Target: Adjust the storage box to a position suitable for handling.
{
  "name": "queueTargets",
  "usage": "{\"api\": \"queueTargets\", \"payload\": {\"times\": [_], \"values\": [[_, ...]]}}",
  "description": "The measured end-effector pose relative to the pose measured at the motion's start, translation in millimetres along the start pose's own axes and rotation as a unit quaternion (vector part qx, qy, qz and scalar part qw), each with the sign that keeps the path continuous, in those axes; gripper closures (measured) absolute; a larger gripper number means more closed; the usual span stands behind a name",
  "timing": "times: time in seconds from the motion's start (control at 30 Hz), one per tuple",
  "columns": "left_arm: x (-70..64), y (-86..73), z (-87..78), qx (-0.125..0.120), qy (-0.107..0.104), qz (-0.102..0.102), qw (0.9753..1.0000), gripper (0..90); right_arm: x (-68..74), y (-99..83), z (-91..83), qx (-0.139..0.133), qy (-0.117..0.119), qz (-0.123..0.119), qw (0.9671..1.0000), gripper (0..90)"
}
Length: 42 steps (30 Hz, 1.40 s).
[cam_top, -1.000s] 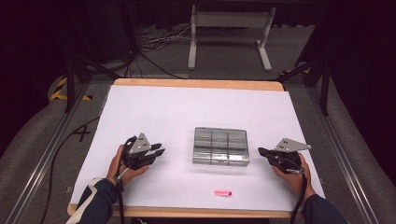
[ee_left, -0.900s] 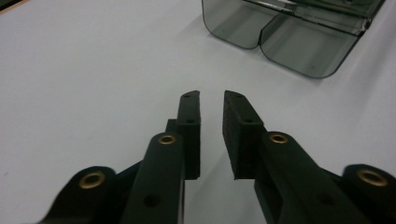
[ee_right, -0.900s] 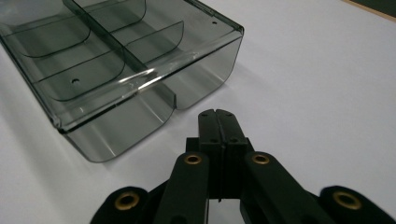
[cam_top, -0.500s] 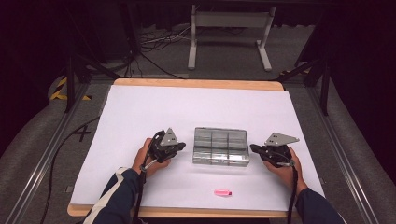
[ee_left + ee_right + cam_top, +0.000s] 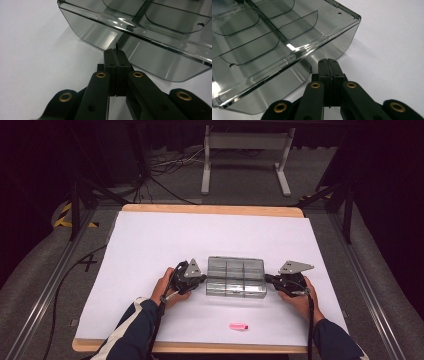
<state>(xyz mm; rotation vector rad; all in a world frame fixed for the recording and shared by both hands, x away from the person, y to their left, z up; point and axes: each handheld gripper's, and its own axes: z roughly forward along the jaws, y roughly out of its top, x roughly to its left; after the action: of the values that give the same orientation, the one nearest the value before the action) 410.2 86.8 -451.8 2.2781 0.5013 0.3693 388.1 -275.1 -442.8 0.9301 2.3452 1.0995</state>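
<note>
The left gripper (image 5: 116, 53) has its two black jaws pressed flat together with nothing between them, its tip just at the near wall of the clear plastic organiser box (image 5: 140, 47). The right gripper (image 5: 328, 62) is clenched the same way, its tip meeting the opposite end wall of the box (image 5: 274, 47) (whether either tip actually touches the plastic is hard to tell). From the high view, the left gripper (image 5: 201, 281) and right gripper (image 5: 270, 280) flank the box (image 5: 235, 277), which lies flat on the white table (image 5: 150, 245) towards its front, its divided compartments visible. A small pink object (image 5: 238, 326) lies nearer the front edge, well apart from the box.
</note>
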Motion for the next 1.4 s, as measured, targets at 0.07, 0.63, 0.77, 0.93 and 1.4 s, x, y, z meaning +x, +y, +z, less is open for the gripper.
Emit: {"api": "queueTargets", "payload": {"times": [0.07,0.63,0.77,0.93,1.4], "values": [[0.7,-0.5,-0.9,0.000,-0.001,-0.001,1.0000,90.0,0.2,0.3,-0.6,-0.005,0.005,0.002,1.0000,90.0],[6.9,-10.4,-16.0,0.018,-0.002,-0.011,0.9998,90.0,18.9,5.4,-0.5,-0.005,0.034,-0.013,0.9993,90.0],[8.0,-15.5,-24.1,0.020,-0.004,-0.015,0.9997,90.0,27.8,8.5,2.6,-0.001,0.039,-0.025,0.9989,90.0],[4.7,-22.3,-32.9,0.025,-0.003,-0.011,0.9996,90.0,36.1,11.4,4.7,0.002,0.046,-0.038,0.9982,90.0],[-0.3,-33.6,-46.0,0.028,-0.002,-0.008,0.9996,90.0,47.9,16.9,10.3,0.005,0.051,-0.050,0.9975,90.0]]}}
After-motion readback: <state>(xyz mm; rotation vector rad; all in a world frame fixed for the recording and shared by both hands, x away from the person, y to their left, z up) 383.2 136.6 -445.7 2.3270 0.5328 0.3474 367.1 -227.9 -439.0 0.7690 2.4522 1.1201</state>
